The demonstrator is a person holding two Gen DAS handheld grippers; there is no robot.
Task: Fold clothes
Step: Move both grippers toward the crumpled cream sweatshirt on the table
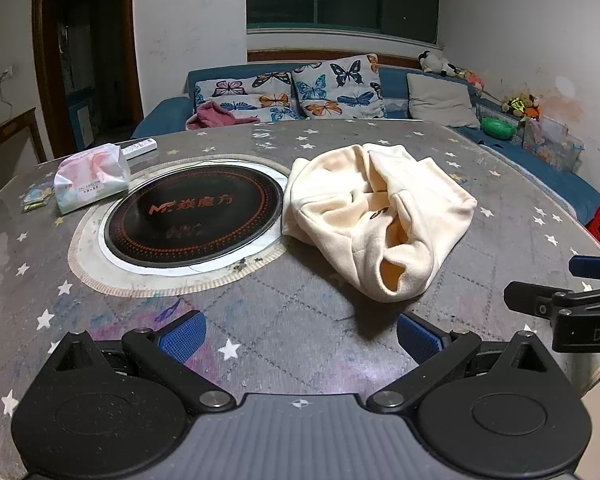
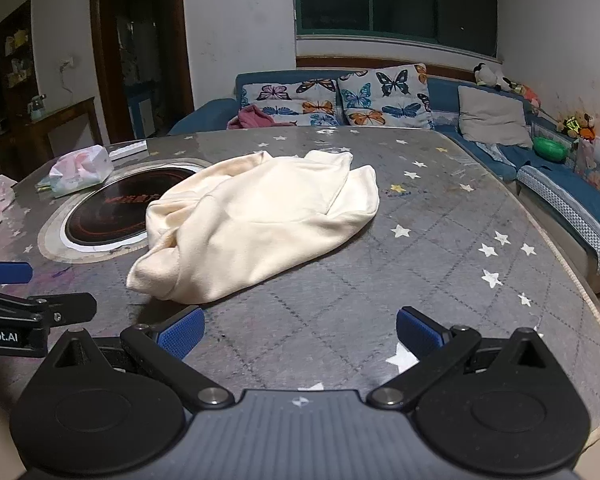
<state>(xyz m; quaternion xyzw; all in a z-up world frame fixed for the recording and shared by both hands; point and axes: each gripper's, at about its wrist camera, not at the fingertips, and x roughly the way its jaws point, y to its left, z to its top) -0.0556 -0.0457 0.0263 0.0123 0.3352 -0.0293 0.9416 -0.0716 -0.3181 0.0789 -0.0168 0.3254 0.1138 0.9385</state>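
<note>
A cream garment (image 1: 374, 216) lies crumpled in a heap on the grey star-patterned table (image 1: 292, 320), one cuff pointing toward me. The right wrist view shows the same garment (image 2: 256, 224) as a rounded mound partly over the hob's edge. My left gripper (image 1: 300, 338) hovers over the table short of the garment, open, nothing between its blue pads. My right gripper (image 2: 298, 332) is open too, just short of the heap's near edge. Each view catches the other gripper at its side: the right one (image 1: 580, 284) and the left one (image 2: 20, 292).
A round black induction hob (image 1: 194, 216) is set into the table left of the garment. A tissue pack (image 1: 92, 178) and a white remote (image 1: 140, 148) lie beyond it. A blue sofa (image 1: 500, 136) with butterfly cushions wraps the far and right sides.
</note>
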